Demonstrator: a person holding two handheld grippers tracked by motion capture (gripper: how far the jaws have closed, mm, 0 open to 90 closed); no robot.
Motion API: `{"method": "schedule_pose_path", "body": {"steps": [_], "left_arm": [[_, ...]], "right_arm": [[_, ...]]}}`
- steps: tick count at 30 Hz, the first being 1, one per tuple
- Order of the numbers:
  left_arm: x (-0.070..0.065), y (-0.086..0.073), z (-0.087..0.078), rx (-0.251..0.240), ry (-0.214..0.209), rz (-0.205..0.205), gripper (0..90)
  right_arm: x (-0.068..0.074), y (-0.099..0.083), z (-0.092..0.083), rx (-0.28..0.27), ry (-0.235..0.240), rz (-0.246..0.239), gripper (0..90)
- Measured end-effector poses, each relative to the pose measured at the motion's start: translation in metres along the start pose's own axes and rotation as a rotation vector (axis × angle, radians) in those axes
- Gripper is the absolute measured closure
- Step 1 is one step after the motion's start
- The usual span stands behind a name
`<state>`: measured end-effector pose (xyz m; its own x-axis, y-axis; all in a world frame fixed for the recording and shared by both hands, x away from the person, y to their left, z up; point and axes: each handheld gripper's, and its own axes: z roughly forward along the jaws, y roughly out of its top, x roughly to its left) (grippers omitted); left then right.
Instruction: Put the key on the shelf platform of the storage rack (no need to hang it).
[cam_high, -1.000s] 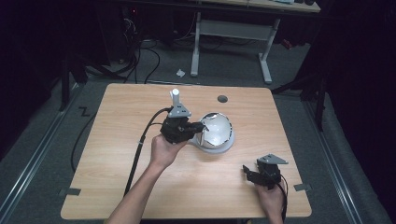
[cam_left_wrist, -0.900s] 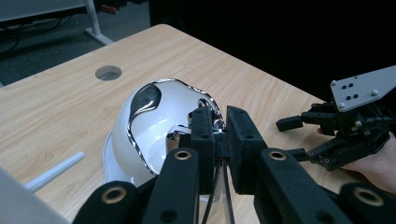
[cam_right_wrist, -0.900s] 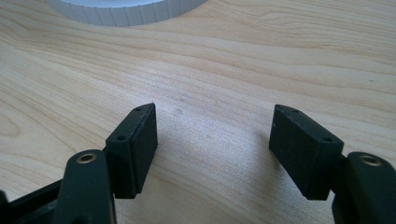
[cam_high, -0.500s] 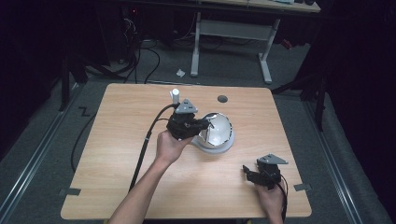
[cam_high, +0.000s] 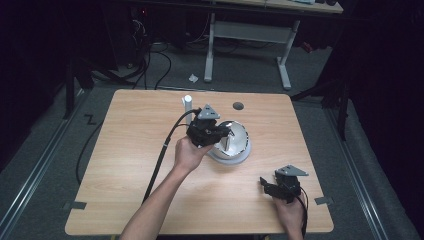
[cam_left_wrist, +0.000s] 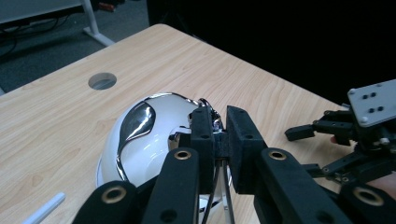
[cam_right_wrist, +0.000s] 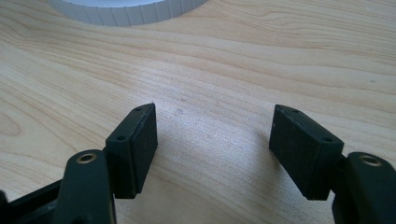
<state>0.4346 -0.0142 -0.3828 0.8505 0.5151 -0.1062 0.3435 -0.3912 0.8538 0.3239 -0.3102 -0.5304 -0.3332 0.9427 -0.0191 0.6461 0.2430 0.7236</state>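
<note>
A shiny metal bowl (cam_high: 241, 134) (cam_left_wrist: 144, 135) sits tilted on a white round base (cam_high: 235, 157) near the table's middle. My left gripper (cam_high: 224, 134) (cam_left_wrist: 220, 135) hovers at the bowl's left rim, shut on a thin metal utensil (cam_high: 226, 144) (cam_left_wrist: 226, 189) whose wires hang down into the bowl. What kind of utensil it is I cannot tell. My right gripper (cam_high: 267, 187) (cam_right_wrist: 215, 135) rests open on the wood at the front right, with nothing between its jaws.
A white upright cylinder (cam_high: 187, 102) stands just behind the left gripper. A round cable hole (cam_high: 238, 106) (cam_left_wrist: 102, 80) lies near the table's far edge. The base's ridged white rim (cam_right_wrist: 126, 11) lies ahead of the right gripper. The left gripper's cable (cam_high: 162, 150) trails toward the front.
The left hand has carried its gripper to the right, from beside the white cylinder to over the bowl's rim. The right gripper has stayed put.
</note>
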Motion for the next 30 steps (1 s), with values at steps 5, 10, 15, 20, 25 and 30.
{"method": "schedule_pose_path", "body": {"steps": [5,10,15,20,25,30], "left_arm": [[0.002,-0.001,0.007,0.004,0.009,-0.003,82.5],[0.005,-0.003,0.012,0.011,0.014,-0.010,82.5],[0.007,-0.005,0.019,0.016,0.018,-0.016,82.5],[0.007,-0.007,0.025,0.023,0.022,-0.015,82.5],[0.010,-0.010,0.033,0.041,0.027,-0.020,82.4],[0.013,-0.013,0.039,0.051,0.030,-0.032,82.4]], "right_arm": [[0.000,0.000,0.000,0.000,0.000,0.000,32.6],[0.000,0.000,0.000,0.000,0.000,0.000,32.6],[0.000,0.000,0.000,0.000,0.000,0.000,32.6],[0.000,0.000,0.000,0.000,0.000,0.000,32.6],[0.000,0.000,0.000,0.000,0.001,0.000,32.5],[0.000,0.000,0.000,0.000,0.001,0.000,32.5]]}}
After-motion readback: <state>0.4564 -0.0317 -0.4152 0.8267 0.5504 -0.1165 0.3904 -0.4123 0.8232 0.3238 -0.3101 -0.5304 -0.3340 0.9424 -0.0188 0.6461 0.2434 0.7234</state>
